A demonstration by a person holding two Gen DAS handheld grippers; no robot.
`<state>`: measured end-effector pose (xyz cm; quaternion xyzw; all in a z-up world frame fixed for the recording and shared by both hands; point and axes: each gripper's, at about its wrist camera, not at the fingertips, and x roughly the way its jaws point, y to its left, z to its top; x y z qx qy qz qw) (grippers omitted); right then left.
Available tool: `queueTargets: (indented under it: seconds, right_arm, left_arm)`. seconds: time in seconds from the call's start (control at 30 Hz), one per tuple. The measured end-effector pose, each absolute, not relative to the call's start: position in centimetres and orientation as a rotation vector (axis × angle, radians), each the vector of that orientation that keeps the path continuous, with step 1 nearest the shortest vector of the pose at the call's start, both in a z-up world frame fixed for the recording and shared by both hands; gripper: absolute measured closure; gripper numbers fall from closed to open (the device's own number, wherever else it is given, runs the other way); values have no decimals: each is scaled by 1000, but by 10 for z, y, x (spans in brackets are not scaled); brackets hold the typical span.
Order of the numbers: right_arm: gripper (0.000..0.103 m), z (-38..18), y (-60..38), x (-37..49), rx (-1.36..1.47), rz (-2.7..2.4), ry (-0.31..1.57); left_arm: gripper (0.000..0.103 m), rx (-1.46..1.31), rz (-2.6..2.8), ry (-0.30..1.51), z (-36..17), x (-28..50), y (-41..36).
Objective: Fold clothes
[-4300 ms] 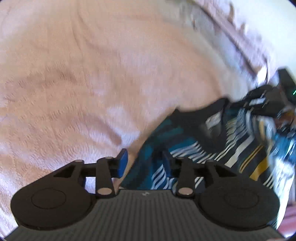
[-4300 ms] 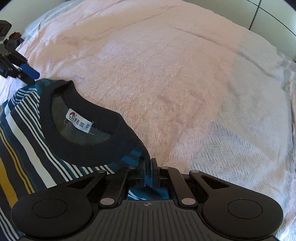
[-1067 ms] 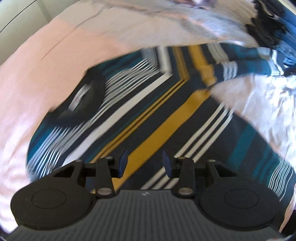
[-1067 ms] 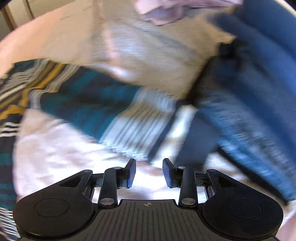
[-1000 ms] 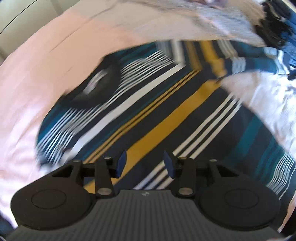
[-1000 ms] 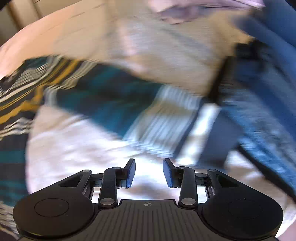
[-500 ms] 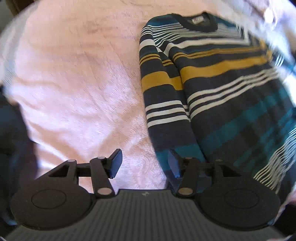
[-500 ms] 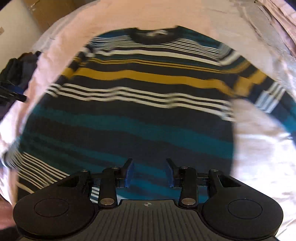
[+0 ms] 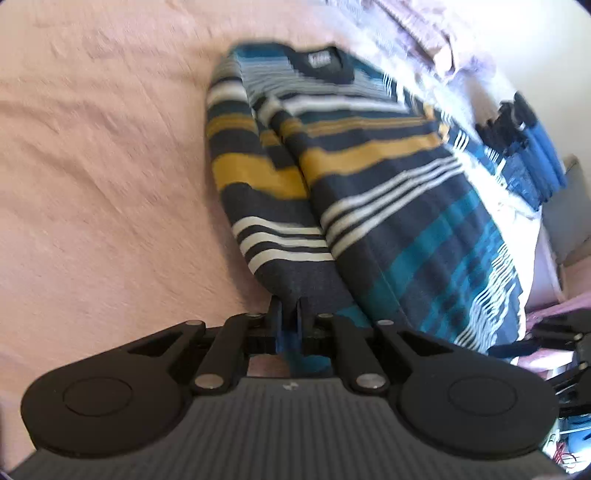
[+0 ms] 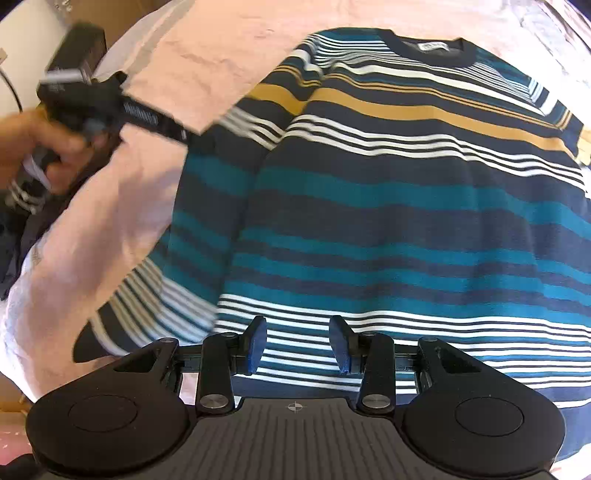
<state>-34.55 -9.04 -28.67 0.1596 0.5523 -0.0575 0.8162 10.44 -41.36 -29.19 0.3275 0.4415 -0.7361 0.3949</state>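
A striped sweater (image 10: 406, 192) in navy, teal, white and mustard lies flat, collar away, on a pink bedspread (image 9: 92, 166). My left gripper (image 9: 288, 317) is shut on the sweater's left sleeve (image 9: 266, 206), gripping it partway down its length. In the right wrist view the left gripper (image 10: 192, 138) meets the sleeve (image 10: 207, 206) at its outer edge, and the sleeve runs down to its cuff (image 10: 92, 339). My right gripper (image 10: 297, 341) is open and empty above the sweater's hem.
Folded blue clothes (image 9: 532, 155) lie on the bed beyond the sweater's right side. A dark garment (image 10: 14, 236) sits at the bed's left edge. Cardboard boxes (image 10: 110, 14) stand past the bed's far left corner.
My left gripper has closed on the left sleeve; half a second ago it was open beside it. My right gripper has stayed open and settled over the hem.
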Motion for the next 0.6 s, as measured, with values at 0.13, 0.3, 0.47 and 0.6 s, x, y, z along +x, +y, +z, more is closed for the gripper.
queueTargets:
  seconds: [0.13,0.3,0.47,0.6]
  right_arm:
    - [62,-283,-86,-348,362,-121,1148]
    - [62,-285,-84,-344,388,-99,1119]
    - [61,-293,-67,-333,410,-26,1096]
    - [61,-295,-33,-319,386,14,1078]
  left_arm:
    - [97,835,-1723,1049,-276,152,-429]
    - [79,818,-1586,1033,-266,183,-423]
    - [58,775,-1593,1158,-273,194,-377]
    - [55,854,-1622,1230,-296,193,-342]
